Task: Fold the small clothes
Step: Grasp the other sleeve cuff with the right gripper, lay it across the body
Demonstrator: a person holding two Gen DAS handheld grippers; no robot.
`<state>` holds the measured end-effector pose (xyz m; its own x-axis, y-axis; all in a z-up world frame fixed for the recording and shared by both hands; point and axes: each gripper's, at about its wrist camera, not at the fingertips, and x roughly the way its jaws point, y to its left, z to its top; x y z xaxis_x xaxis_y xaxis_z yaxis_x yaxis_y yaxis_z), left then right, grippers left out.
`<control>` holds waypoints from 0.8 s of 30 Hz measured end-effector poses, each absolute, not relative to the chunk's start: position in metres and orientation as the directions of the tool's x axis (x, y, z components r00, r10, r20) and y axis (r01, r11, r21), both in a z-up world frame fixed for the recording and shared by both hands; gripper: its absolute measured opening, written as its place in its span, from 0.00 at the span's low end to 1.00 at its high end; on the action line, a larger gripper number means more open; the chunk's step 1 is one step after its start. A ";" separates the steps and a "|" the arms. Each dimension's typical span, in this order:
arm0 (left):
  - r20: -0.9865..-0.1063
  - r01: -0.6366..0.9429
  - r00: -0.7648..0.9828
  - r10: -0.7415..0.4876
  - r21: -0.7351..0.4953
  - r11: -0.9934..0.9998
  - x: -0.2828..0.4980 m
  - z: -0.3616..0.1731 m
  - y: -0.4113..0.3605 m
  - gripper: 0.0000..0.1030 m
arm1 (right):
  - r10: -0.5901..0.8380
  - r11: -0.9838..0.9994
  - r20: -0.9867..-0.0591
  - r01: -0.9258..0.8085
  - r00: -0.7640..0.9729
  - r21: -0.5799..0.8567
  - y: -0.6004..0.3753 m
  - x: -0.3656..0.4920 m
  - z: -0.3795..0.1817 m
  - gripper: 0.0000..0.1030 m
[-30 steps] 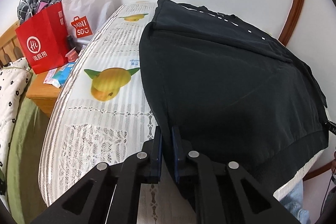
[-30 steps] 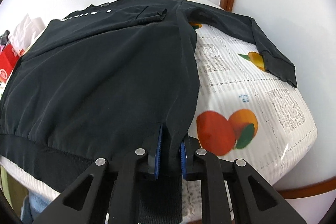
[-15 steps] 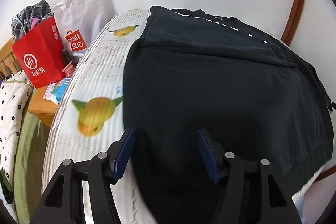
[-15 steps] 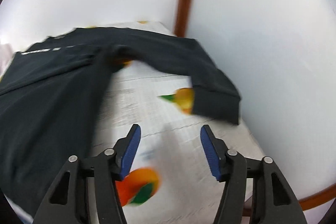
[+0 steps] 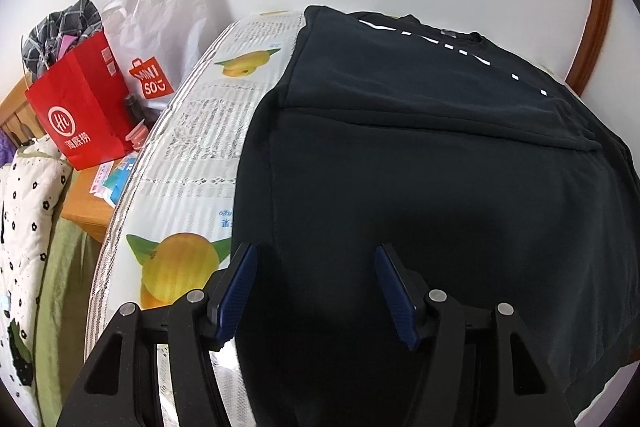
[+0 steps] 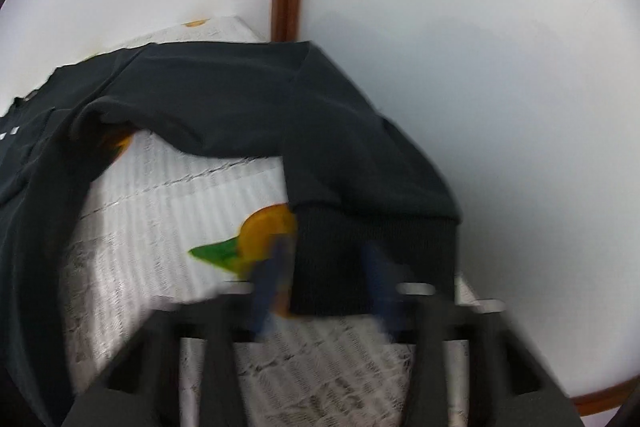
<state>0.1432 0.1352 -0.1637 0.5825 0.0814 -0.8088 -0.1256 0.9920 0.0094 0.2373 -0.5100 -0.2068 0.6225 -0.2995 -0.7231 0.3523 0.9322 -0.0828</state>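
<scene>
Now your left gripper (image 5: pixel 314 283) hangs over the near part of the black sweatshirt (image 5: pixel 440 195), and its two blue pads (image 5: pixel 240 281) stand well apart. The dark cloth fills the space between them, but it lies flat below on the mattress (image 5: pixel 200 131) and the pads do not press on it. The left pad is just at the left edge of the garment, where the printed yellow fruit (image 5: pixel 180 267) shows beside it.

The sweatshirt is spread over the mattress with the fruit pattern. Its left side is folded in, so a straight edge runs from the near side up toward the collar, and white letters (image 5: pixel 460 51) cross the far part near the wall. Left of the mattress stand a red paper bag (image 5: pixel 80 115) and a white bag (image 5: pixel 160 27) on a wooden stand.

Your right gripper (image 6: pixel 326 287) is at the other side, at the sleeve (image 6: pixel 320 131) that lies stretched across the mattress toward the corner of the white walls. The picture is blurred there. The jaws are closing, and the ribbed cuff (image 6: pixel 340 259) of the sleeve is between them. The blue fingers (image 6: pixel 272 275) show as smeared streaks at both sides of the cuff, with a gap visible, so you cannot tell if they already press on it.
</scene>
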 end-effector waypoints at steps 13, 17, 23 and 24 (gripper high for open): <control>-0.780 -0.117 0.617 0.102 0.037 0.992 0.141 -0.170 0.164 0.57 | -0.163 0.980 -0.632 0.196 0.757 -0.017 -0.437 0.245 -0.098 0.08; -0.779 -0.125 0.621 0.093 0.020 0.992 0.146 -0.172 0.170 0.61 | -0.023 0.997 -0.592 0.064 0.806 0.047 -0.379 0.255 -0.052 0.07; -0.776 -0.127 0.626 0.072 -0.011 0.992 0.150 -0.175 0.175 0.64 | 0.190 0.982 -0.567 -0.147 0.802 0.120 -0.268 0.270 -0.011 0.07; -0.777 -0.126 0.625 0.072 -0.010 0.992 0.150 -0.176 0.175 0.65 | 0.233 0.973 -0.566 -0.189 0.791 0.136 -0.246 0.278 -0.008 0.07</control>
